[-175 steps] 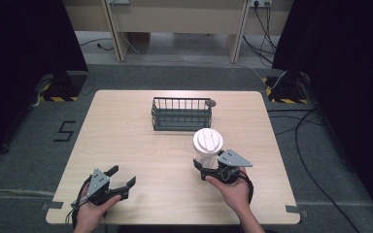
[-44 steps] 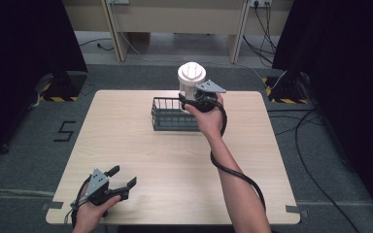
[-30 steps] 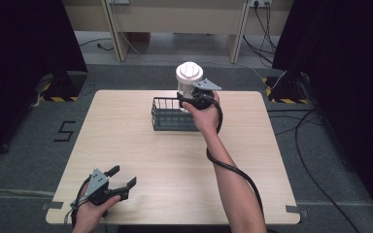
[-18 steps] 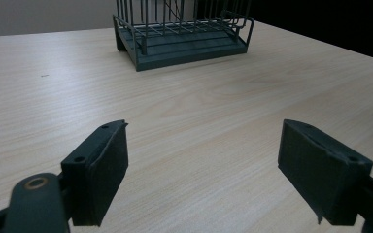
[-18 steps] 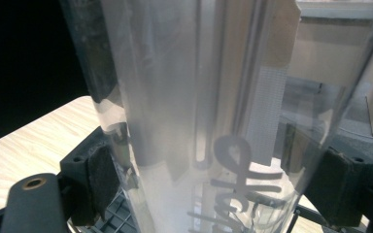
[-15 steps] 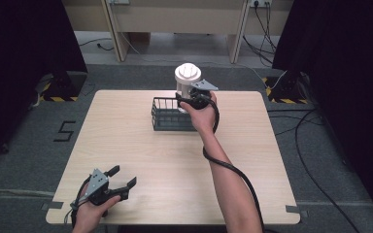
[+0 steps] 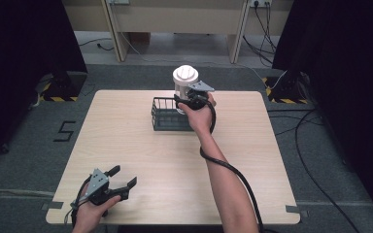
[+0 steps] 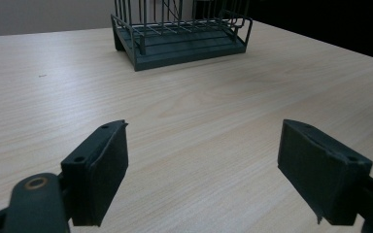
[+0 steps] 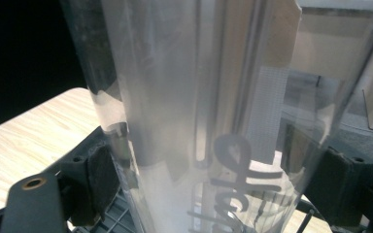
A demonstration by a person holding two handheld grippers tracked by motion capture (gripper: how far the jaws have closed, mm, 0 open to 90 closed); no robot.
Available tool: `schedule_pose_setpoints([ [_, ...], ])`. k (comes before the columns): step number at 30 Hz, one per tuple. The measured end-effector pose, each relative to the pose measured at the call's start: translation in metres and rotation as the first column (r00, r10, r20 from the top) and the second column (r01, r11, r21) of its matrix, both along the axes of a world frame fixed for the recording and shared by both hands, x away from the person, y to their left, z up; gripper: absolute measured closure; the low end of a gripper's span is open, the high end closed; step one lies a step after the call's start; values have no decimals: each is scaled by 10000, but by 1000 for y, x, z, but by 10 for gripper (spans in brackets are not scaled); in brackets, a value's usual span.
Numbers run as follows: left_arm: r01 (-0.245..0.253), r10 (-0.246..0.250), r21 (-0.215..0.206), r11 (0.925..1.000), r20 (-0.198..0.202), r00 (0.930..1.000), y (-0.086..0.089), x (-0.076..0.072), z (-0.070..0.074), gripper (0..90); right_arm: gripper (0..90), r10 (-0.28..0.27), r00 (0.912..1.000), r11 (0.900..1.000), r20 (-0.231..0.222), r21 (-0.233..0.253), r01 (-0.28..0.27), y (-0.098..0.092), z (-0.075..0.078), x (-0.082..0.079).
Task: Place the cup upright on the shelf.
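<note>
A: Right tool (image 7: 187,101) is up at the far side of the table (image 7: 126,145), clamped around a clear tumbler with a white lid (image 7: 185,83), holding it upright over the dark wire basket (image 7: 167,116).

B: And look at the right gripper view: the see-through wall of the cup (image 9: 213,121) sits squarely between both black jaws, pressed on either side. That's a firm grip, no gap.

A: Is it in the basket yet?

B: I'd say no. From the high view the cup stands tall over the basket's far right corner, its base down near the rim, and in the right gripper view some basket wire (image 9: 121,218) shows low down beneath it. Whether the bottom is touching the basket floor, I can't tell.

A: So the carry looks done, the placing is what's left?

B: That's my read. Lower it in, let go, pull the hand clear. The risk is the base catching on a wire and the tumbler tipping.

A: And the left tool (image 7: 118,183)?

B: Parked at the near left corner, jaws spread wide, holding nothing. Its own view shows bare tabletop between the pads (image 8: 97,172) and the basket (image 8: 179,34) well ahead.
</note>
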State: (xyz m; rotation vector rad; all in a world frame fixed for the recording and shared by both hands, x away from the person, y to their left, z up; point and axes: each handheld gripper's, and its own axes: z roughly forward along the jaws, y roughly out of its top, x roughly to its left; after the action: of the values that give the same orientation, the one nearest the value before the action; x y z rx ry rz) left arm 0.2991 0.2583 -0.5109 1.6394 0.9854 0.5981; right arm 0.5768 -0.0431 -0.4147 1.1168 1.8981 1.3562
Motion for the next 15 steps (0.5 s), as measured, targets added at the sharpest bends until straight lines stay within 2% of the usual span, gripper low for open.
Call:
schedule_pose_setpoints([
  [15,31,-31,7,10000,-20,10000,1,0,0,181,182,-131,9997,9998,-193,-116,129,6,-18,0],
])
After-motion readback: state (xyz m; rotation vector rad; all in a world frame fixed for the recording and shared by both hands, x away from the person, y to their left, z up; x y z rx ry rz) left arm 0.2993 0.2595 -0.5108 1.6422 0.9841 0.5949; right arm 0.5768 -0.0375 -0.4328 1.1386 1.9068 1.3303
